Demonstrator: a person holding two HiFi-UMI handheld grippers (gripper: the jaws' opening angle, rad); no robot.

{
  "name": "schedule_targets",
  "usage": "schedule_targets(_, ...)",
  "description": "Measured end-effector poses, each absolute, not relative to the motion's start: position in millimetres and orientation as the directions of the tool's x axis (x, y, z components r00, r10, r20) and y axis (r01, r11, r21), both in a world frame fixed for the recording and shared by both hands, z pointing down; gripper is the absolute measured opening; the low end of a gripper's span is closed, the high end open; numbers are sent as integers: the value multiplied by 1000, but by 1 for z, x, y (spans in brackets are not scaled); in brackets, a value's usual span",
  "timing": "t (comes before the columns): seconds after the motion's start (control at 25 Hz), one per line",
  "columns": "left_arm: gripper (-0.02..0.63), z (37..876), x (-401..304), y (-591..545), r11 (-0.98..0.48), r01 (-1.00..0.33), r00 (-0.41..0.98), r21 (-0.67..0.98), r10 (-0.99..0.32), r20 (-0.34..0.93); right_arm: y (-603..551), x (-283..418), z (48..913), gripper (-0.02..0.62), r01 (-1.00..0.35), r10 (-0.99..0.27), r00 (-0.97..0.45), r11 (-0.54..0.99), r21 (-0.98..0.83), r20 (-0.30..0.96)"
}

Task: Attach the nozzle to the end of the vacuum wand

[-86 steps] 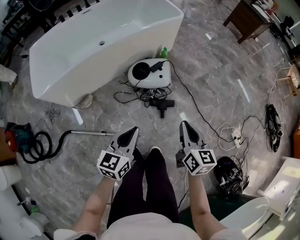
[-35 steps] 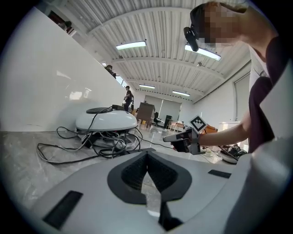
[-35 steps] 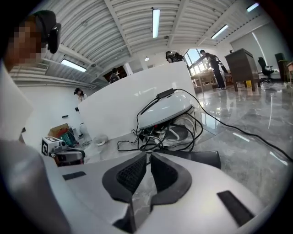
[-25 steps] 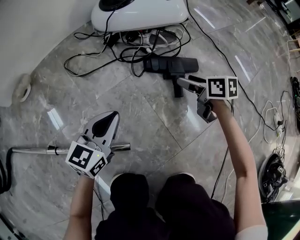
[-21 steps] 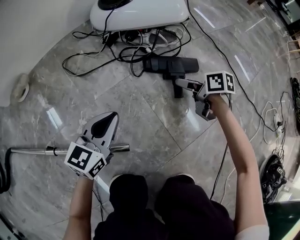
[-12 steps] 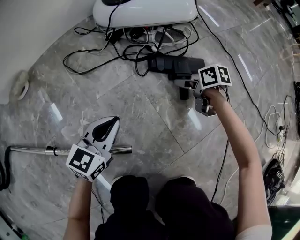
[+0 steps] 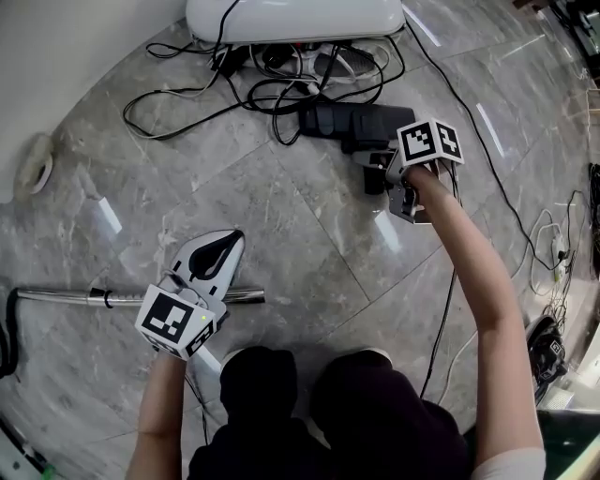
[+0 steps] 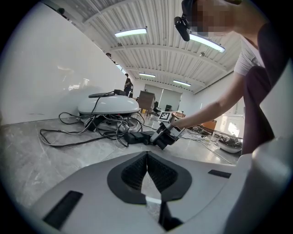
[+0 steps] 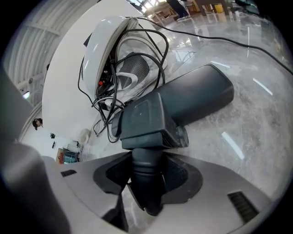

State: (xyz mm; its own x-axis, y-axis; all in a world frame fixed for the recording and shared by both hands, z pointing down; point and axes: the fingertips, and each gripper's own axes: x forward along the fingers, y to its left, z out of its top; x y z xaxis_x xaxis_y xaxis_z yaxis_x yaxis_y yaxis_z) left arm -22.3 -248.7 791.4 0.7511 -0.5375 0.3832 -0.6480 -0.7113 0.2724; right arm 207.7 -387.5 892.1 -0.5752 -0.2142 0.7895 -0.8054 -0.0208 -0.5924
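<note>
The dark grey floor nozzle (image 7: 352, 122) lies on the marble floor, its round neck pointing towards me. My right gripper (image 7: 380, 169) reaches steeply down to that neck. In the right gripper view the nozzle (image 9: 183, 109) fills the middle and my right gripper (image 9: 146, 183) has just been closing: both pads touch the neck between them. The metal wand (image 7: 56, 295) lies on the floor at the left, its open end by my left gripper (image 7: 217, 253). That left gripper (image 8: 146, 171) is shut and empty, just above the floor. The wand is hidden in the left gripper view.
A white vacuum body (image 7: 295, 17) sits behind the nozzle with tangled black cables (image 7: 272, 75) around it. A white tub wall (image 7: 56, 56) rises at the far left. Another cable (image 7: 487, 159) crosses the floor at the right. My legs (image 7: 309, 412) are at the bottom.
My right gripper has come down onto the nozzle's neck and its jaws have narrowed around it. My left gripper has sunk slightly beside the wand's end.
</note>
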Motion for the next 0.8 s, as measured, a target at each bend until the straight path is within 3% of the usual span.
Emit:
schedule_targets(0.44,9,793,-36,-236,-723,-650,736,233,-525,427,-383,211,887,198,-764,-278,-600,-77,-640,750)
schedule_targets(0.8,9,789,-32,-225,-739,-638,741,219,-511,435,-372,239,864,198,-677,-420,-590,-208,-706,689)
